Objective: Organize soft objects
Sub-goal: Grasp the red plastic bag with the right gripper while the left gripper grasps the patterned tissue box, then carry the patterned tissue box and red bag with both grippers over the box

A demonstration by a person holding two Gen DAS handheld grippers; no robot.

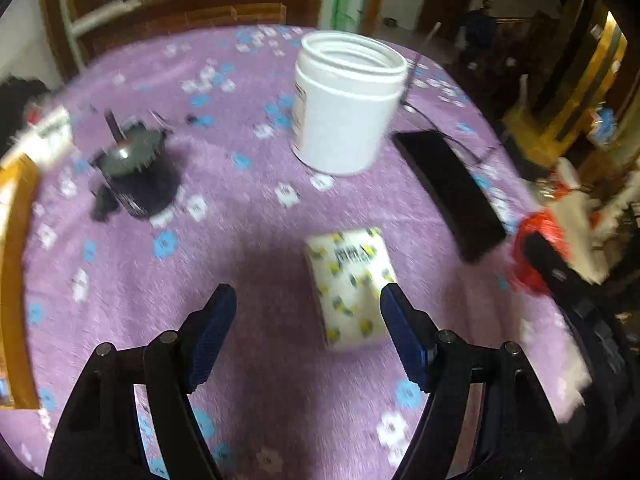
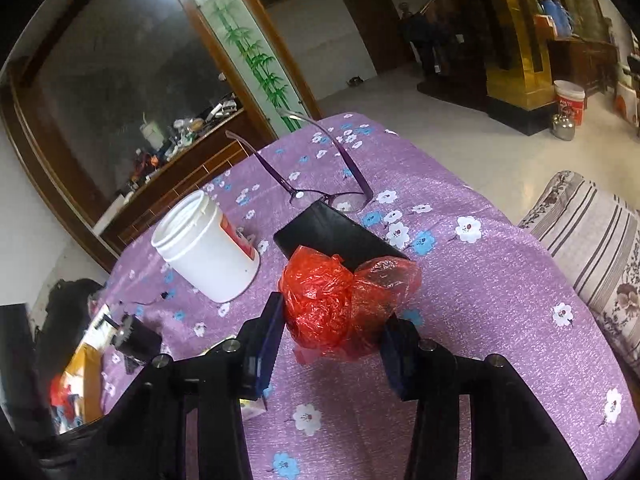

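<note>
Pale tiled floor – wooden cabinet, striped sofa – daylight.

Your left tongs have open purple bench ahead, tissue pack just right of the gap, white tub standing tall behind, black case lying right, dark round gadget blocking left.

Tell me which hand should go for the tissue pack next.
Left. The left gripper is open and empty, with the tissue pack just ahead on the cloth. The right gripper is already closed on the red plastic bag.
</note>
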